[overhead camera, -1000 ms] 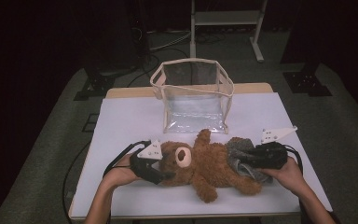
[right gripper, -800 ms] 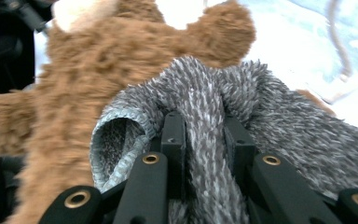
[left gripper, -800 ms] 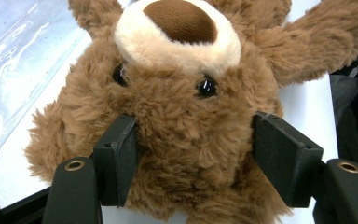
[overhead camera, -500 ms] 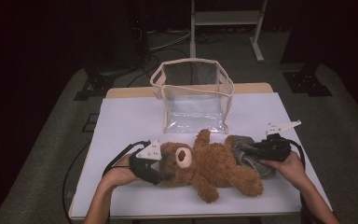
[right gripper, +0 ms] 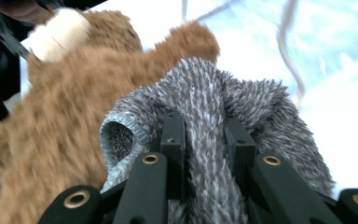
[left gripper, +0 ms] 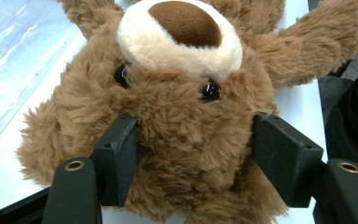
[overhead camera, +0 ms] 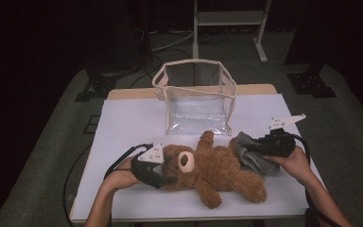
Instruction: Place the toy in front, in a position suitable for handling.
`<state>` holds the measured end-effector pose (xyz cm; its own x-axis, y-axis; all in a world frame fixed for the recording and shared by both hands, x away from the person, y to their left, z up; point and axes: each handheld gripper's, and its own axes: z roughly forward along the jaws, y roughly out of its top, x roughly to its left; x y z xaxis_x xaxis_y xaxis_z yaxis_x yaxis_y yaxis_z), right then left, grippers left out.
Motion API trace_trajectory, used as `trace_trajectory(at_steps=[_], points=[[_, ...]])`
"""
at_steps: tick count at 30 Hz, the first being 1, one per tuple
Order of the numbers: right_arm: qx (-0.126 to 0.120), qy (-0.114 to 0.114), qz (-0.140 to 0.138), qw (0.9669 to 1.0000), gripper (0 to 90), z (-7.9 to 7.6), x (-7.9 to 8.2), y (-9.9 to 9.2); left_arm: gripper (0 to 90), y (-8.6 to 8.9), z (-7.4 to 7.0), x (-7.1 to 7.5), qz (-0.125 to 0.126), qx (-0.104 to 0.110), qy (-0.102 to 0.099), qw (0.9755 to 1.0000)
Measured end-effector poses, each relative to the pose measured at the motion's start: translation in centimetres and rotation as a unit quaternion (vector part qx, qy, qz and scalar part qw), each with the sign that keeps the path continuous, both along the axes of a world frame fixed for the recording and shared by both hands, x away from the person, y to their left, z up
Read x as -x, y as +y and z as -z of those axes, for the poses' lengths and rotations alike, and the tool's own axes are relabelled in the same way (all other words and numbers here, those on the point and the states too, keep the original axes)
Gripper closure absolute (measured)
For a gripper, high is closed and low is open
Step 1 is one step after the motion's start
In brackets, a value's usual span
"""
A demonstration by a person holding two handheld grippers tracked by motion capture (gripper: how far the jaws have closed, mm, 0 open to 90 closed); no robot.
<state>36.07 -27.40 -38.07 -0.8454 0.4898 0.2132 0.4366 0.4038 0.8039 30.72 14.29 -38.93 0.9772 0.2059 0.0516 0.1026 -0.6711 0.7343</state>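
Brown plush teddy bear lies near the table's front edge, my left hand-held gripper clamping its head. My right hand-held gripper, pinched on the grey fuzzy cloth, has lifted it slightly, apparently freeing it. The right gripper view shows fabric bunched between the jaws.

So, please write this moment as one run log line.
left gripper: shut on teddy bear head | right gripper: shut on grey cloth | clear bag: upright behind bear
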Motion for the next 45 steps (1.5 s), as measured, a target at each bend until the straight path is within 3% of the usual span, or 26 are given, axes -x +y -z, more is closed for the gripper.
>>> trace_trajectory(at_steps=[2,6,11,14,18,23,25,26,30,34,36,39,42,45], points=[[0.009,-0.005,-0.014,0.9998,73.2,-0.8,-0.5,1.3,33.7,-0.1,0.0,0.1,0.002,-0.004,-0.002,1.0],[0.043,-0.014,-0.059,0.9972,73.2,-1.8,-2.1,5.6,33.7,-0.1,0.0,0.3,0.004,-0.004,-0.002,1.0],[0.067,0.0,-0.086,0.994,73.2,-1.2,-4.0,9.4,33.8,0.0,0.3,0.3,0.014,0.001,0.001,0.9999],[0.078,0.003,-0.09,0.9929,73.2,-0.8,-4.3,10.2,33.8,0.1,0.3,0.5,0.021,0.001,0.0,0.9998],[0.066,0.004,-0.081,0.9946,73.2,-0.6,-3.8,8.7,33.7,0.3,0.3,0.5,0.024,0.009,-0.001,0.9997],[0.027,0.001,-0.064,0.9976,73.1,-1.3,-1.0,4.8,32.4,0.3,0.3,0.3,0.02,0.012,-0.008,0.9997],[0.024,0.0,-0.065,0.9976,73.1,-1.4,-0.4,4.3,31.6,0.3,0.3,0.3,0.018,0.01,-0.01,0.9997],[0.027,-0.007,-0.065,0.9975,73.1,-1.9,1.2,3.0,31.6,0.3,0.2,0.2,0.011,0.012,-0.014,0.9998],[0.026,-0.013,-0.067,0.9973,73.1,-2.2,4.3,1.3,31.1,0.6,-0.1,0.1,0.005,0.014,-0.021,0.9997],[0.015,-0.004,-0.064,0.9978,73.1,-1.0,6.4,0.5,27.1,1.2,-0.3,0.0,-0.002,0.019,-0.025,0.9995],[0.019,0.003,-0.063,0.9979,73.1,-0.1,6.6,0.5,20.8,1.5,-0.2,-0.1,-0.012,0.012,-0.033,0.9993],[0.006,0.012,-0.064,0.9979,73.0,0.6,6.4,0.5,20.8,2.0,0.0,-0.3,-0.019,0.021,-0.023,0.9993],[-0.007,0.017,-0.058,0.9982,73.0,1.2,5.7,0.7,32.1,2.0,0.6,-0.7,-0.015,0.039,-0.007,0.9991],[-0.009,0.015,-0.052,0.9985,73.1,1.3,5.4,0.7,35.6,1.3,1.1,-0.9,-0.012,0.042,0.0,0.9991]])
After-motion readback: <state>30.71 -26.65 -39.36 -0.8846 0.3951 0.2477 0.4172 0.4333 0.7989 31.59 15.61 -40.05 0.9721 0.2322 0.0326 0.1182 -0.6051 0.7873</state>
